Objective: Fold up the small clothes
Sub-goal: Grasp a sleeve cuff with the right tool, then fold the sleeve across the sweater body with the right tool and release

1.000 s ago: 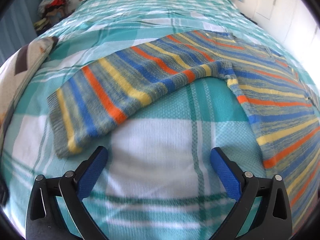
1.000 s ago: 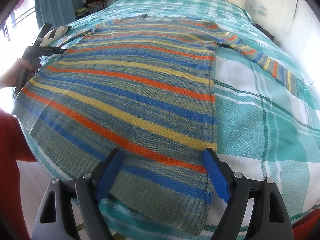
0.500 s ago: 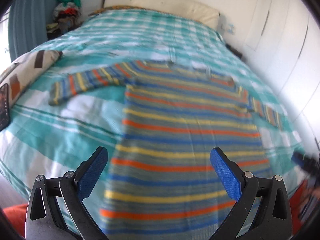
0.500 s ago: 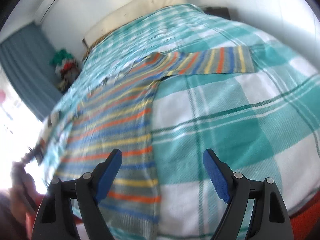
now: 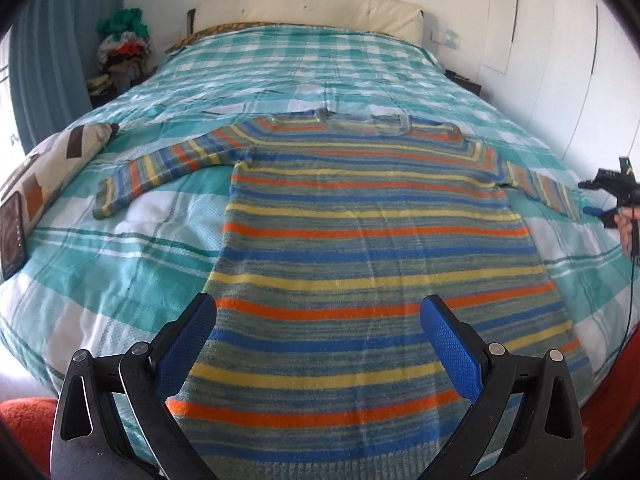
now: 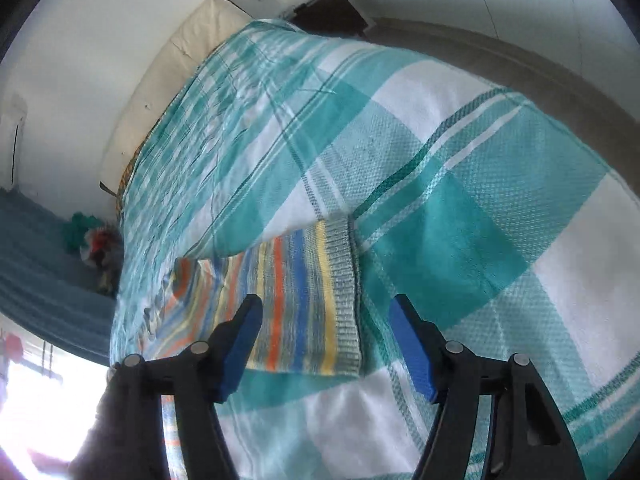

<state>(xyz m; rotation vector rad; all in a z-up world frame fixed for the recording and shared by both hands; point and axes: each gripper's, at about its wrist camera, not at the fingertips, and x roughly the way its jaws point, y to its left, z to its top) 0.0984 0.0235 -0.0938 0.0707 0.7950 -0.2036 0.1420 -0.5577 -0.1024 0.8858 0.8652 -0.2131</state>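
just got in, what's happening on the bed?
A person with a handheld gripper in each hand is starting to fold a striped sweater laid flat on the plaid bedspread, sleeves spread. The left gripper hovers open over the hem, holding nothing. The right gripper is at the right sleeve cuff; its jaws have just been closing, with the cuff end between them but not yet pinched. No fold made yet.

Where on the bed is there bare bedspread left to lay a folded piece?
Bare bedspread lies between the striped sweater collar and the headboard. A smaller patch sits under the sweater's left sleeve. It is crowded at the left edge: patterned pillow, dark tablet.
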